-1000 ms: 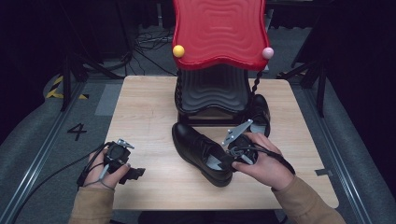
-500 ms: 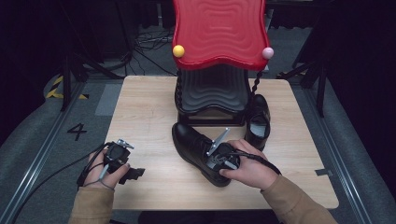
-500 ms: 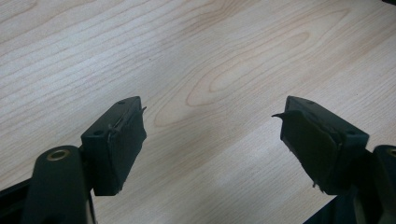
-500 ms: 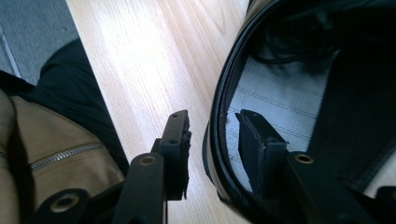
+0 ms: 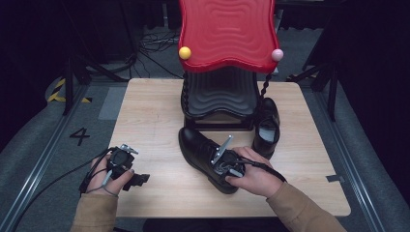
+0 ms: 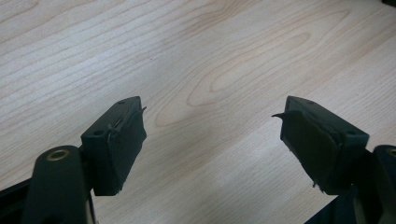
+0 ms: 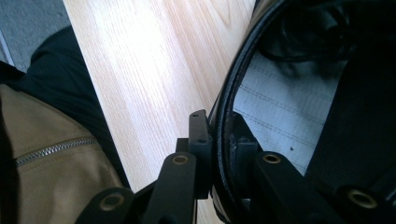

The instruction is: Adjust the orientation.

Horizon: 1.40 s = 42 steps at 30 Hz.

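The right gripper [image 7: 219, 154], its jaws just closed, is clamped on the heel rim of 1 of 2 glossy black leather shoes [image 5: 205, 154] at table centre. The left gripper [image 6: 212, 140] is held wide open over bare wooden table [image 6: 196, 56].

In the high view the right hand [image 5: 254, 171] covers the heel of the near shoe [image 5: 203, 152] and the right gripper [image 5: 226, 166] jaws — their tips cannot be made out there. The red panel [image 5: 227, 34] hides the top of the black stand [image 5: 220, 96] and is itself cut off by the upper edge. The second shoe [image 5: 266, 128] is partly behind the stand's foot. In the right gripper view the shoe's toe runs off the frame — its inside is dark. The left gripper [image 6: 210, 135] body is cropped at the bottom.
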Motion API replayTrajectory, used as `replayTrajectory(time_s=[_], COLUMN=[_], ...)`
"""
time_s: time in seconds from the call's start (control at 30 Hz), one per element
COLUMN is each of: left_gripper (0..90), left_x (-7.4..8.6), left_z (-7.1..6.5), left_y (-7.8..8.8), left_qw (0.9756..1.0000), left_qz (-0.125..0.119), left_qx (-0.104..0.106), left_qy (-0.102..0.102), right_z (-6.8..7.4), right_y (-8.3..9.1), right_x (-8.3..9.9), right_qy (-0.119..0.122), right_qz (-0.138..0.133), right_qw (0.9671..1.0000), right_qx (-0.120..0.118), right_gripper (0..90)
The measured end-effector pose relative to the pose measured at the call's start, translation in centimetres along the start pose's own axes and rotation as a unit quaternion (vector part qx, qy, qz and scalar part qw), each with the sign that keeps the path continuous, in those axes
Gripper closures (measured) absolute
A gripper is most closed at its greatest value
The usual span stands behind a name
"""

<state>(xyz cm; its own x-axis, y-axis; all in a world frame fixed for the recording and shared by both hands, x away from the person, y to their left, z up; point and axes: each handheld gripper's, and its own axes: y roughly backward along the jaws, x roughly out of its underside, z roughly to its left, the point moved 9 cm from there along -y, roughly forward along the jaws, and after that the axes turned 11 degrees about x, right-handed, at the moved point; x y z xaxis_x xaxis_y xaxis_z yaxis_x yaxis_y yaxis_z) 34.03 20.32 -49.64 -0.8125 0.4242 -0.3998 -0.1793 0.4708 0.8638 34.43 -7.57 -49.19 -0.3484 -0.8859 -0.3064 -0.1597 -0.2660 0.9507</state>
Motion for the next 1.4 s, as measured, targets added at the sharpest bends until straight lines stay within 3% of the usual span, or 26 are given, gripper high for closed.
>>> replayTrajectory(time_s=[0.3,0.53,0.8,1.0,1.17,1.4], left_gripper=[22.5,22.5,22.5,22.5,22.5,22.5], left_x=[0.0,0.0,0.0,0.0,0.0,0.0], left_z=[0.0,0.0,-0.1,-0.1,-0.1,-0.1], left_y=[0.0,0.0,-0.1,-0.2,-0.2,-0.3], left_qw=[1.0,1.0,1.0,1.0,1.0,1.0], left_qz=[0.001,-0.001,0.003,0.003,0.003,0.004], left_qx=[0.003,0.003,0.002,0.002,0.002,0.005], left_qy=[-0.001,0.0,-0.002,-0.001,-0.001,-0.002], right_z=[0.4,0.4,-0.6,-0.9,-0.4,0.8], right_y=[1.2,2.9,4.2,4.2,3.1,2.2], right_x=[-0.1,0.8,3.0,4.1,4.9,5.0], right_qy=[0.007,-0.007,-0.044,-0.064,-0.077,-0.104], right_qz=[-0.017,-0.032,-0.044,-0.035,-0.007,0.002], right_qw=[0.9998,0.9993,0.9973,0.9947,0.9927,0.9927], right_qx=[0.007,0.017,0.04,0.073,0.092,0.061], right_gripper=[83.0,81.0,80.7,80.6,80.6,79.7])
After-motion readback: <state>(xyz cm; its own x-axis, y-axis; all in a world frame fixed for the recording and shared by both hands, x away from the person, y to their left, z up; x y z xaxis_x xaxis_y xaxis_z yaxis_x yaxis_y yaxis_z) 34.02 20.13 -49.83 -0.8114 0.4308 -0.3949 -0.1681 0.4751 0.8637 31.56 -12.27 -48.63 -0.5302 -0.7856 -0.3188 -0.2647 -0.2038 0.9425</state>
